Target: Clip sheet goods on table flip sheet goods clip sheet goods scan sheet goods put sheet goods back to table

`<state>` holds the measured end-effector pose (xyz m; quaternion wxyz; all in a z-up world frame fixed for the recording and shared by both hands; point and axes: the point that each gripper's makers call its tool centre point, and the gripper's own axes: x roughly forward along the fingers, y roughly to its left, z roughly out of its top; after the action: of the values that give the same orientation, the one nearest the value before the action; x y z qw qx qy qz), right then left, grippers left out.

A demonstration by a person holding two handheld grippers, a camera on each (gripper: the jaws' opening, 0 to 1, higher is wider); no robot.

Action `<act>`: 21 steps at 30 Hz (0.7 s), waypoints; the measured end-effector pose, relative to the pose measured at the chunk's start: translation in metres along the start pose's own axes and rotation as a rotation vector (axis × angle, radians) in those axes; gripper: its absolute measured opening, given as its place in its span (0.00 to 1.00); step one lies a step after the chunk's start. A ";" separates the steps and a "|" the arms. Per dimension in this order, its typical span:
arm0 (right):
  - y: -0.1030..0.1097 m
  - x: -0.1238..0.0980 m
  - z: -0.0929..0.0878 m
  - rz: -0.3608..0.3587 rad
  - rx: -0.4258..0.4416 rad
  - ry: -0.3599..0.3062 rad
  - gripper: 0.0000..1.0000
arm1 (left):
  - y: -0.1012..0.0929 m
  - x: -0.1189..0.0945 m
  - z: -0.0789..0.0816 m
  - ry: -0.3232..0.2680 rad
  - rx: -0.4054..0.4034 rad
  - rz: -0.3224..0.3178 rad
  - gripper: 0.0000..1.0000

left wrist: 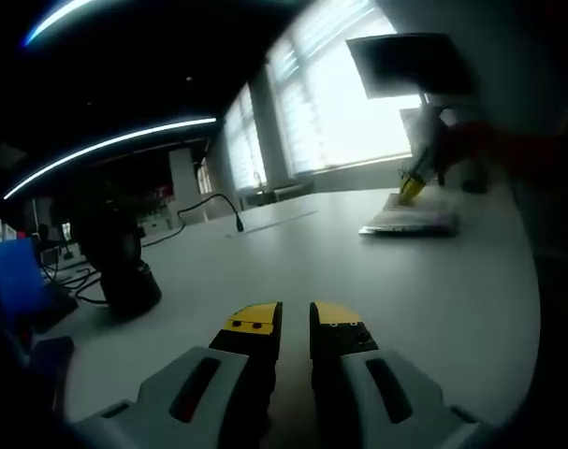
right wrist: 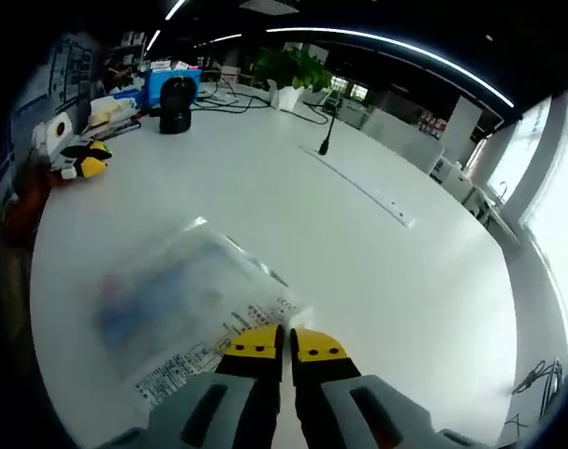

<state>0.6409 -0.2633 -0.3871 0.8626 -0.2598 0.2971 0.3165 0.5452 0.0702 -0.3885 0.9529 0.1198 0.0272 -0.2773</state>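
The sheet goods [right wrist: 185, 299] are a clear plastic bag with a printed label, lying flat on the white table [right wrist: 358, 271]. My right gripper [right wrist: 288, 342] has its yellow-tipped jaws pressed together at the bag's near edge, shut on it. In the left gripper view the same bag [left wrist: 410, 221] lies far right on the table [left wrist: 293, 262], with the right gripper [left wrist: 413, 190] coming down onto it from a red-sleeved arm [left wrist: 517, 154]. My left gripper [left wrist: 296, 323] hovers low over bare table, jaws almost together and nothing between them.
A black round device [right wrist: 176, 105] and a blue box [right wrist: 171, 82] stand at the table's far side, with a desk microphone [right wrist: 326, 140], a plant [right wrist: 288, 65] and plush toys [right wrist: 82, 161]. The same black device [left wrist: 124, 271] and cables [left wrist: 209, 201] lie left of my left gripper.
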 end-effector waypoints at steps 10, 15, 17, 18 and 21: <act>0.010 -0.022 0.020 0.007 0.043 -0.023 0.00 | 0.000 0.000 0.000 -0.002 -0.002 -0.003 0.04; 0.011 -0.029 0.029 0.000 0.051 -0.037 0.00 | 0.000 0.000 0.000 -0.005 -0.007 -0.005 0.04; 0.013 -0.033 0.034 0.000 0.051 -0.046 0.00 | 0.000 0.000 0.000 -0.005 -0.006 -0.005 0.04; 0.014 -0.035 0.038 0.001 0.054 -0.054 0.00 | 0.000 0.000 0.000 -0.005 -0.006 -0.005 0.04; 0.014 -0.042 0.049 -0.016 0.077 -0.077 0.00 | 0.000 0.000 0.000 -0.004 -0.005 -0.003 0.04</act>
<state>0.6218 -0.2390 -0.3291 0.8853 -0.2166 0.2734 0.3076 0.5450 0.0703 -0.3881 0.9529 0.1166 0.0263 -0.2789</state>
